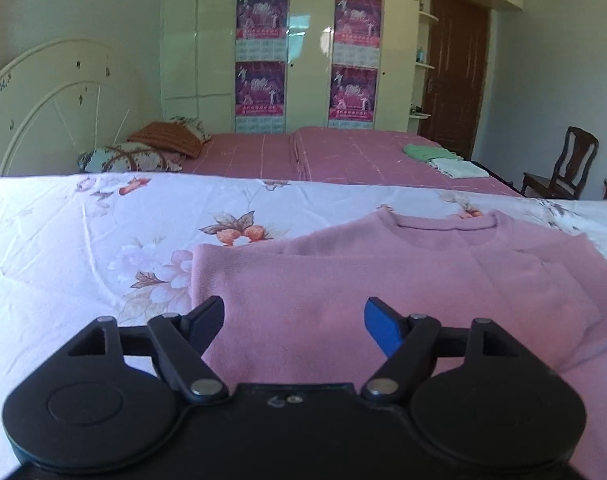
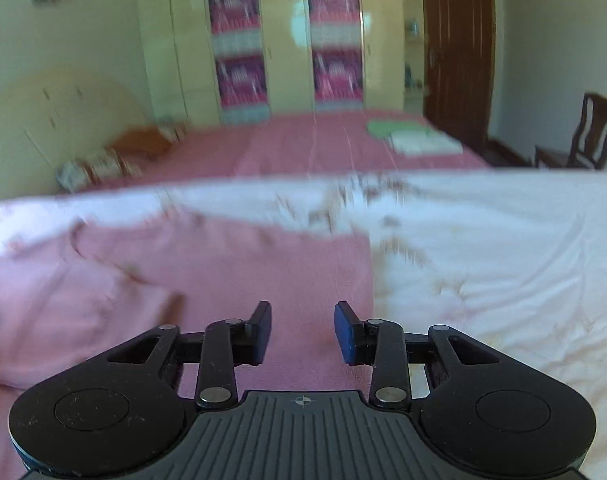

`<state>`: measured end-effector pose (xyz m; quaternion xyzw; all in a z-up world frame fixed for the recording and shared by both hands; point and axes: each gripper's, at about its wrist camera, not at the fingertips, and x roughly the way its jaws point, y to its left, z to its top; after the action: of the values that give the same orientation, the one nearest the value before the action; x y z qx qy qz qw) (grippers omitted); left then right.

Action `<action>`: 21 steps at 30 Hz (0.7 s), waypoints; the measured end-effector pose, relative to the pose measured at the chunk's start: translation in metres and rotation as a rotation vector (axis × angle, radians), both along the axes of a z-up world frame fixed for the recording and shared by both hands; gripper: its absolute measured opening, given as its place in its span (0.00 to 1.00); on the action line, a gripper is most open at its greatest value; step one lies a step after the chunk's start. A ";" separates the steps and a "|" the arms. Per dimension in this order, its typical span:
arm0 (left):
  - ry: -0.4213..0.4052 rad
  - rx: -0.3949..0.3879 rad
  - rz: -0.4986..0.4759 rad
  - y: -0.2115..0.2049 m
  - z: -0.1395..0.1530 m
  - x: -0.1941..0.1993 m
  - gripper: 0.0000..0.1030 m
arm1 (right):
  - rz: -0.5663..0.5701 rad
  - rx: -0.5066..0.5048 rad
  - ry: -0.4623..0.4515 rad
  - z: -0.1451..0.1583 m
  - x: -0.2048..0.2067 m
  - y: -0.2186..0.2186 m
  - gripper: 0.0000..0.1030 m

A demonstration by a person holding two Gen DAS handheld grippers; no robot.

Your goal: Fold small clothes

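Observation:
A pink knit sweater [image 1: 383, 276] lies flat on the flowered white sheet [image 1: 63, 248], neckline away from me. My left gripper [image 1: 293, 308] hovers over its near left part, jaws wide open with nothing between them. In the right wrist view, which is blurred, the same sweater [image 2: 223, 272] fills the left and middle, its right edge running down the middle. My right gripper [image 2: 303, 316] stands partly open above the cloth near that edge, and nothing is pinched between its blue pads [image 2: 345, 332].
Beyond the sheet a bed with a pink cover [image 1: 343, 152] carries folded green and white clothes [image 1: 443, 158] and pillows [image 1: 143, 152]. A cream wardrobe with posters [image 1: 303, 52], a brown door [image 1: 455, 68] and a wooden chair [image 1: 563, 164] stand behind.

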<state>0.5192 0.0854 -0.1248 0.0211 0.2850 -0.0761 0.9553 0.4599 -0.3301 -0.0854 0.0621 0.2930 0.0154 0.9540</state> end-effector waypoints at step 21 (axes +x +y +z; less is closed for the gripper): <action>0.181 0.034 0.151 0.005 -0.003 -0.103 0.75 | 0.037 0.133 0.101 -0.005 -0.070 -0.042 0.36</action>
<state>0.4159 0.0899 -0.1274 0.0088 0.3722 -0.0009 0.9281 0.3895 -0.3718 -0.0902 0.1205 0.3403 0.0496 0.9312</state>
